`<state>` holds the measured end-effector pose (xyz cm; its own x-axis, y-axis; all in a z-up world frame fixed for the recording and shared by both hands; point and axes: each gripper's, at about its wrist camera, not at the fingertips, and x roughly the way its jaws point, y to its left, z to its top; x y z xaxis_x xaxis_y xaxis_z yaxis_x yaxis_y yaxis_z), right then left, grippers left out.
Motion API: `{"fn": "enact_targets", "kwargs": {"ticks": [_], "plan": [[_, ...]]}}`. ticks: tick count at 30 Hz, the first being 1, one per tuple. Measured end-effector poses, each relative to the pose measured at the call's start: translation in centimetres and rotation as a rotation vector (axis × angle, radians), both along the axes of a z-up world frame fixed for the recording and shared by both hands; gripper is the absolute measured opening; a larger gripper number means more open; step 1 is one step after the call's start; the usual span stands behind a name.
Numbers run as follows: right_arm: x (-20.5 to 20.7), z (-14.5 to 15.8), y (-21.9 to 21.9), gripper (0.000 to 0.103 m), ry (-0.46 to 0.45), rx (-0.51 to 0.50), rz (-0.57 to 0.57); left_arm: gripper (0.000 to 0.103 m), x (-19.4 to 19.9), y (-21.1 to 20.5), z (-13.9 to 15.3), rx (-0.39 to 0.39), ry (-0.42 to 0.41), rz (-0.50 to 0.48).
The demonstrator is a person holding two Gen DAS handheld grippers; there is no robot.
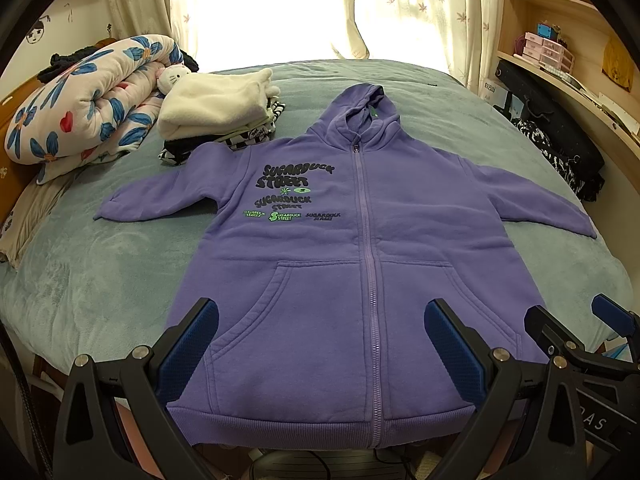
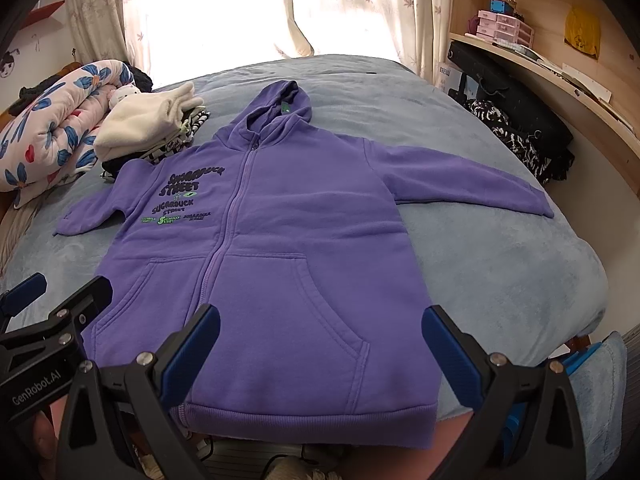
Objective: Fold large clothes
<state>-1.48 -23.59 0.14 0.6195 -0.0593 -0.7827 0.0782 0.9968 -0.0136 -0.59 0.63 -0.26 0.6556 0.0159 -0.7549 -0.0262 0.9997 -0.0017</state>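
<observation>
bed (image 1: pixel 100 280), blue-grey blanket | purple hoodie (image 1: pixel 320 280) flat, zipped | folded clothes stack (image 1: pixel 212 112) | floral quilt (image 1: pixel 80 100)

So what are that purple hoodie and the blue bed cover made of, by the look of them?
The purple hoodie looks like thick matte cotton-blend fleece, judging by its soft creases and ribbed hem; the zipper's material I cannot tell. The bed cover seems plush, velvety fleece: its nap shows light and dark brush marks.

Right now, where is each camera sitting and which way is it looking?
Left wrist: on the open left gripper at the hem, facing up the purple hoodie; the right gripper shows alongside.
Right wrist: on the open right gripper, facing likewise; the left gripper shows.
Both share the hoodie, the bed and folded clothes.
</observation>
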Motion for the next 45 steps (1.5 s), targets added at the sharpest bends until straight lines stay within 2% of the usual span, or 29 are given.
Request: {"fn": "enact_targets", "kwargs": {"ticks": [26,34,45], "plan": [[0.2,-0.4,0.3,0.101,0.002,0.002,0.004,0.102,-0.3,0.0,-0.8,0.004,0.008,0.005],[1.1,-0.9,0.5,0.101,0.007,0.002,0.015,0.102,1.2,-0.2,-0.9,0.005,0.035,0.023],[3.0,0.0,-0.6,0.101,-0.010,-0.004,0.029,0.102,3.2,-0.7,-0.2,-0.005,0.044,0.040]]}}
